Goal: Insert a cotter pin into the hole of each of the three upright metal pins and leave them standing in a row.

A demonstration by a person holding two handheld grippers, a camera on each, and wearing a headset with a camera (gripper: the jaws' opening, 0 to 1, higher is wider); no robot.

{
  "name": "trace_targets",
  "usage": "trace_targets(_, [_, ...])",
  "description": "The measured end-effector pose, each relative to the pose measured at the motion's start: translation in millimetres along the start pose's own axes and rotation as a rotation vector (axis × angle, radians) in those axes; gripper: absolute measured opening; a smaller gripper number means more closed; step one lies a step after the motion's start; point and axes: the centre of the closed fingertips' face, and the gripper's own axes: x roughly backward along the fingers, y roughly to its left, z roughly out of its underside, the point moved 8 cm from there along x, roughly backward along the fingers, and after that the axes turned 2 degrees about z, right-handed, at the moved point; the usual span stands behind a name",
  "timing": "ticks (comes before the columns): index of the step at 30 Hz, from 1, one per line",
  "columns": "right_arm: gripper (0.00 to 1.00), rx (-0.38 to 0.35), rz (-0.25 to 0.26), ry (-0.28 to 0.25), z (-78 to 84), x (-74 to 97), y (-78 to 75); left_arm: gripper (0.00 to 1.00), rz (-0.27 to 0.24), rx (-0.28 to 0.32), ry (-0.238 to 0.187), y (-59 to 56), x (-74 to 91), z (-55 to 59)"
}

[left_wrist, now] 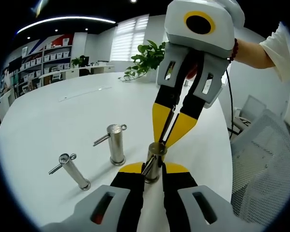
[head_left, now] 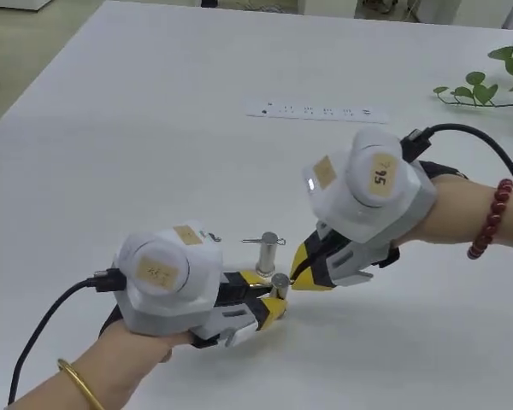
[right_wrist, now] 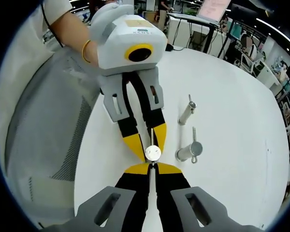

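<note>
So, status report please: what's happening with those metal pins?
Left gripper shut on third metal pin, holding it upright. Right gripper shut on cotter pin at its top. Other two pins already cottered, off to the side.

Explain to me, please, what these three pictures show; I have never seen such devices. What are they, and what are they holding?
A person holds a hand tool with a claw in each hand. One picture comes from a headset camera; the round ones from cameras on each tool. The left claw grips an upright metal pin on the white table. The right claw holds a thin cotter pin at its top. Two other pins already carry theirs.
</note>
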Motion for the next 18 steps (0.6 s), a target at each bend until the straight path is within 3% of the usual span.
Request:
trace_targets(11, [0.05, -0.034, 0.002, -0.010, -0.7, -0.8, 0.3, 0.13, -0.001, 0.006, 0.003, 0.3, -0.4, -0.4])
trace_targets(18, [0.15, -0.079, 0.006, -0.039, -4.3, -1.3, 1.0, 0.26, -0.020, 0.000, 0.002, 4.5, 4.3, -1.3])
